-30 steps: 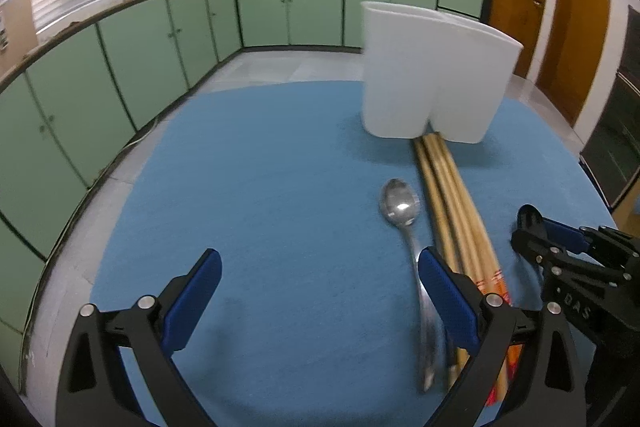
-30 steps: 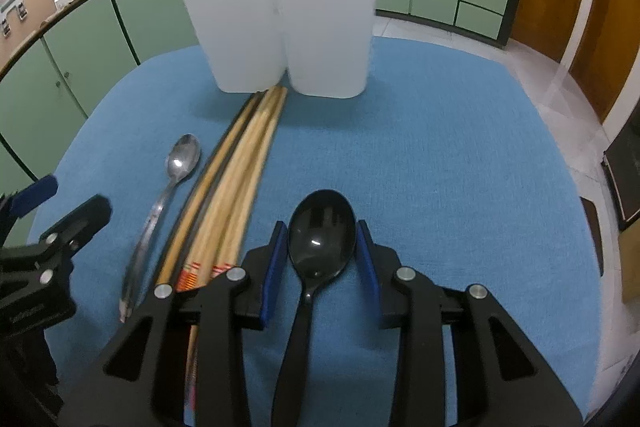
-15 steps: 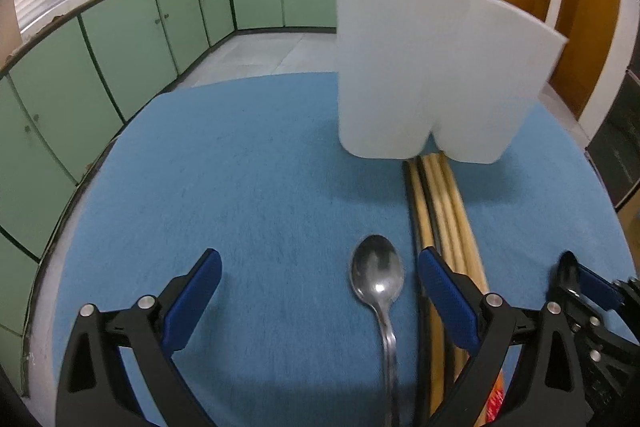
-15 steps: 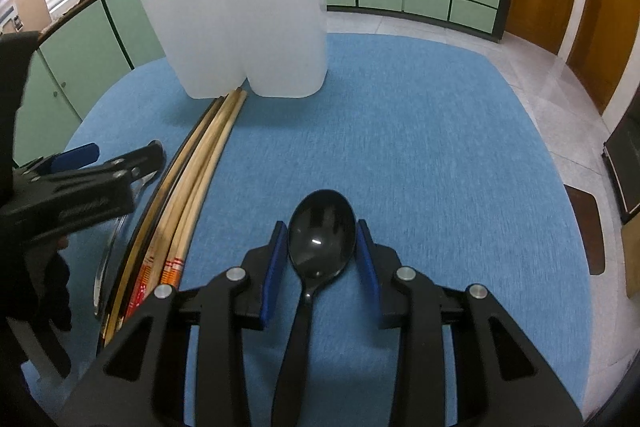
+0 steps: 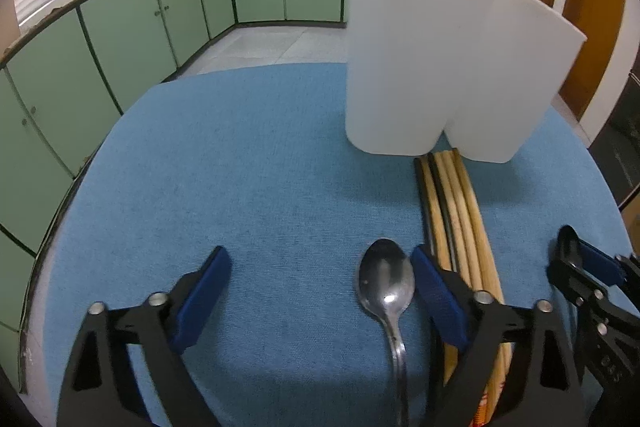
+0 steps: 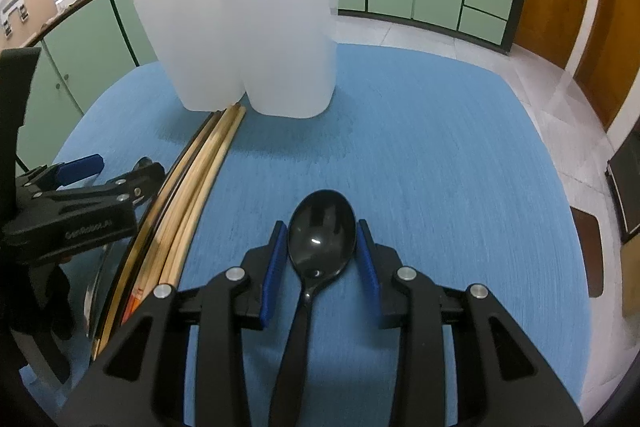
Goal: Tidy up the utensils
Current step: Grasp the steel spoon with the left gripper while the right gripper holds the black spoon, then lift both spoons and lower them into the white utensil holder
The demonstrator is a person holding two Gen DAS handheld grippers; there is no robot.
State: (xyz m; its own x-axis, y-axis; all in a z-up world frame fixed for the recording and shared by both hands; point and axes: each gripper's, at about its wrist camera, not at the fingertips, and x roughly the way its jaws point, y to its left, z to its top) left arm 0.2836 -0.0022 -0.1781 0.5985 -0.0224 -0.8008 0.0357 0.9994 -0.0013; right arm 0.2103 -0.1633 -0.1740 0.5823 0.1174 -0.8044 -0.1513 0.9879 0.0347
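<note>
While the left gripper (image 5: 320,291) hangs low over the blue mat (image 5: 240,167), the metal spoon (image 5: 386,283) lies right inside its span — bowl away from the camera, handle running straight back under the tool, so its long axis lines up with the way the fingers point. It sits well off centre, close against the right-hand pad and far from the other; those jaws have just been narrowing but are wide yet, with neither pad pressing on the spoon. By my reading a small slide across would centre it before the squeeze. Just beyond that pad lies the bundle of chopsticks (image 5: 456,211), parallel to the spoon and running up to the foot of the white holder (image 5: 420,67) — a careless close could catch them too. Over on the other side, the right gripper (image 6: 322,239) stands narrow around a black spoon (image 6: 322,227), pads hugging the bowl's sides; whether they truly pinch it I can't tell. For the metal spoon, the left hand is plainly the nearer.
</note>
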